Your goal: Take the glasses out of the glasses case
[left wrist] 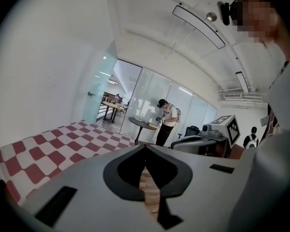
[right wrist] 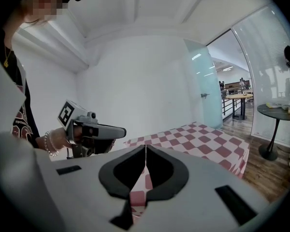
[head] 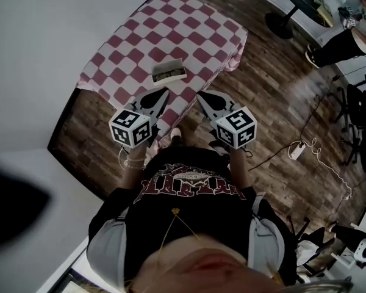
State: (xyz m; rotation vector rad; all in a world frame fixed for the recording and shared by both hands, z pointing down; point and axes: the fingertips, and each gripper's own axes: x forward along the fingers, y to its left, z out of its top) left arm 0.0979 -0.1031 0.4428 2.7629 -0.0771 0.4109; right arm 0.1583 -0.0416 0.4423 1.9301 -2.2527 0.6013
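Note:
The glasses case (head: 169, 72) is a small pale rectangular box lying on the red-and-white checkered tablecloth (head: 134, 41), close to the table's near edge. No glasses can be made out. My left gripper (head: 165, 93) hovers just short of the case on its near left, jaws shut and empty. My right gripper (head: 200, 95) hangs at the near right of the case, also shut and empty. In the left gripper view the jaws (left wrist: 145, 147) meet at the tip, with the cloth (left wrist: 63, 139) to the left. In the right gripper view the jaws (right wrist: 145, 147) are closed above the cloth (right wrist: 198, 139).
A white wall (head: 43, 54) runs along the table's left side. The wooden floor (head: 280, 121) to the right carries cables (head: 320, 154). A dark round table (left wrist: 142, 124) and a standing person (left wrist: 165, 122) are farther off behind glass walls.

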